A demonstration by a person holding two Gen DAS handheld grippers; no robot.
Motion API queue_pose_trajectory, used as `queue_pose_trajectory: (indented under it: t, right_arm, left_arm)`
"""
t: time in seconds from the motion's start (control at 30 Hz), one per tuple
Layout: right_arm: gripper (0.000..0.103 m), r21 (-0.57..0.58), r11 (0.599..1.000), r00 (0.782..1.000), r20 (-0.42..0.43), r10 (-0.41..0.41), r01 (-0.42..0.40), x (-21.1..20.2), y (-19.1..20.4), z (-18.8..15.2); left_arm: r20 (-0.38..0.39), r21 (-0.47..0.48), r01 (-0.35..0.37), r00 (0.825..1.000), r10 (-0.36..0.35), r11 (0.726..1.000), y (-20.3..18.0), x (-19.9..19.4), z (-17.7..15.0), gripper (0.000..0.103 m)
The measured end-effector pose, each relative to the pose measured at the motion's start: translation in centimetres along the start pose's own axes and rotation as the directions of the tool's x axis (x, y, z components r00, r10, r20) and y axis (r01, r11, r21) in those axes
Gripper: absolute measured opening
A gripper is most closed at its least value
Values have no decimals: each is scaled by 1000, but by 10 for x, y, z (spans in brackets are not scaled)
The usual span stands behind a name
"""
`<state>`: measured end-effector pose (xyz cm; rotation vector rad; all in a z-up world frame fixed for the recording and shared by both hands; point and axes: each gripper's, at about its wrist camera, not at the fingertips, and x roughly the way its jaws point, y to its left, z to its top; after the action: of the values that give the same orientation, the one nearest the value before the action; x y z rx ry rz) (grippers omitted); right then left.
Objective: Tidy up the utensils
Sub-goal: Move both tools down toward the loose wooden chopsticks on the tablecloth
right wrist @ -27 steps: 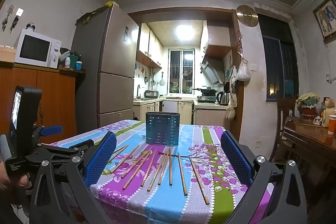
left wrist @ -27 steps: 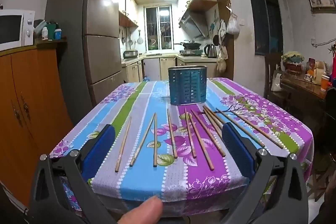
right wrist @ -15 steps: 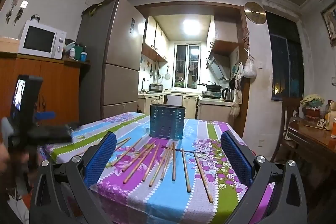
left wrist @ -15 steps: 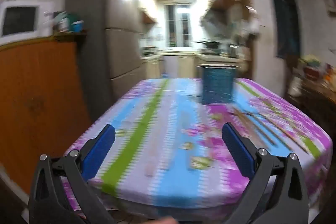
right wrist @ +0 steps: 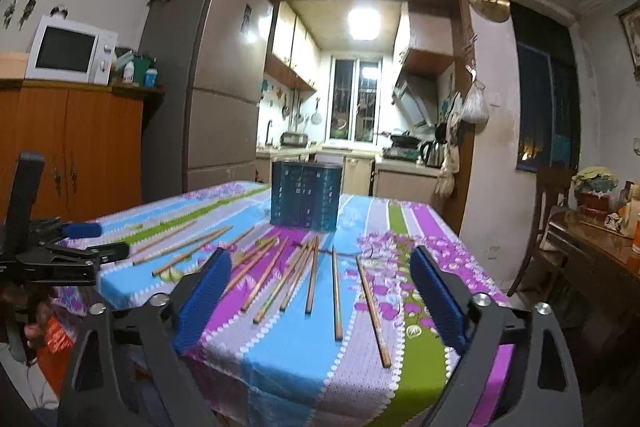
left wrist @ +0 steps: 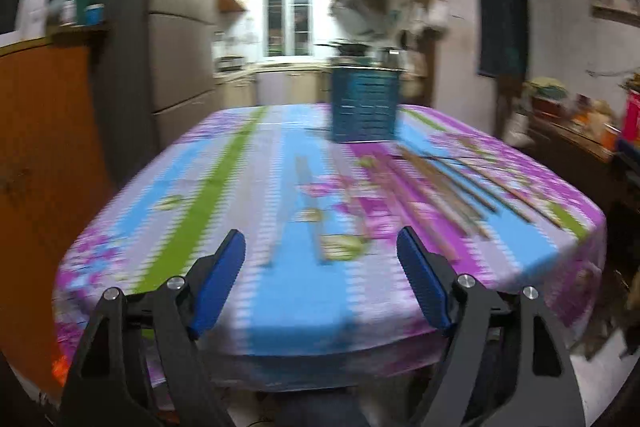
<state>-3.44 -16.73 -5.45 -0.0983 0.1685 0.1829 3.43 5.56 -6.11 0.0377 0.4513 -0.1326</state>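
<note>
Holder: the blue perforated utensil holder (right wrist: 306, 195) stands upright at the far end of the table (right wrist: 280, 359); nothing shows above its rim.
Chopsticks: many wooden chopsticks (right wrist: 313, 273) lie loose and fanned on the striped floral tablecloth, all on the near side of the holder, none touching it as far as I can tell.
Left gripper (left wrist: 320, 287): hangs off the near table edge, well short of the holder, blue pads spread apart and holding nothing; its view is motion-blurred.
Right gripper (right wrist: 318, 301): also at the near edge facing the holder, fingers wide apart, empty.
Done: nothing visibly sorted yet.
Left: by my judgement the whole job, lifting each chopstick and standing it in the holder.
Progress: at the very start.
</note>
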Motion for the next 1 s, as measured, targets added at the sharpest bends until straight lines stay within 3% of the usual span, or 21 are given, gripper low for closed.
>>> queue_pose_trajectory:
  t: [0.07, 0.13, 0.2, 0.3, 0.43, 0.6, 0.7, 0.9, 1.0]
  right_arm:
    - [73, 6, 1000, 999, -31, 8, -8, 6, -2, -5]
    - [67, 17, 1000, 998, -58, 13, -12, 11, -4, -11]
    - [65, 24, 1000, 996, -83, 22, -20, 17, -6, -17]
    - [65, 30, 999, 995, -97, 28, -25, 22, -8, -22]
    - [65, 35, 999, 993, -113, 30, -26, 29, -14, -27]
    - [62, 42, 998, 989, -141, 46, -40, 38, -18, -33]
    - [54, 41, 998, 986, -161, 51, -45, 42, -21, -40]
    - [43, 65, 998, 977, -213, 18, -4, 53, -45, -60]
    - [32, 82, 997, 972, -235, 17, 3, 61, -59, -69]
  left_arm:
    - [-4, 21, 54, 999, -54, 998, -17, 6, 3, 75]
    - [-12, 47, 103, 995, -103, 994, -35, 14, 2, 71]
    - [-28, 88, 140, 990, -138, 986, -54, 25, -2, 64]
    - [-62, 68, 166, 985, -162, 984, -67, 40, -10, 54]
    - [-98, 55, 172, 981, -166, 984, -76, 54, -21, 38]
    - [-104, 99, 159, 983, -148, 982, -91, 66, -26, 32]
    - [-89, 104, 135, 988, -126, 985, -93, 71, -26, 31]
    - [-62, 98, 100, 994, -94, 990, -92, 72, -28, 21]
    - [-53, 100, 91, 995, -86, 991, -94, 71, -28, 19]
